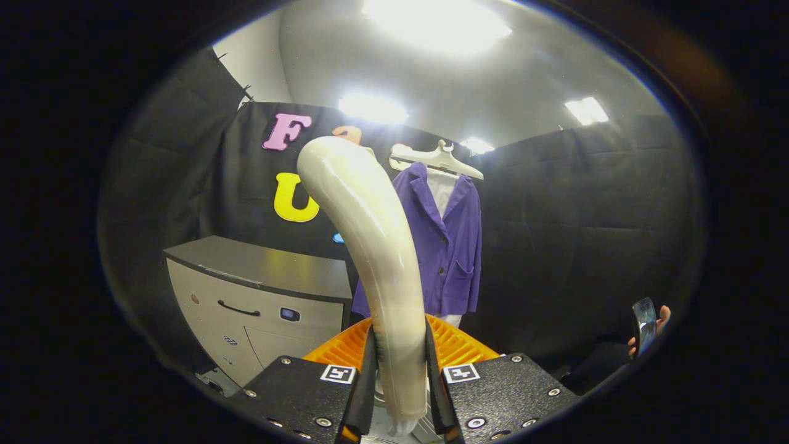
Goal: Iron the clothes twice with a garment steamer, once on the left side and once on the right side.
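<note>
Gripping the cream, curved garment steamer handle (376, 246) between both fingers, the gripper (400, 385) holds it upright. Beyond the handle, a purple jacket (453, 246) hangs on a white hanger (434, 159). Left of the jacket stands a grey cabinet (265, 296); right of it, a hand (647, 327) holds what may be a phone.

— Anything here you can read?

— Not really. The gripper (399, 394) carries two small square black-and-white marker tags (338, 373), one on each side, patterns rather than letters.

— The cabinet (259, 302)?

— A small dark panel (290, 314) on its front, too small to make out.

— The purple jacket (447, 246)?

— No label that I can see. Nothing else legible.
</note>
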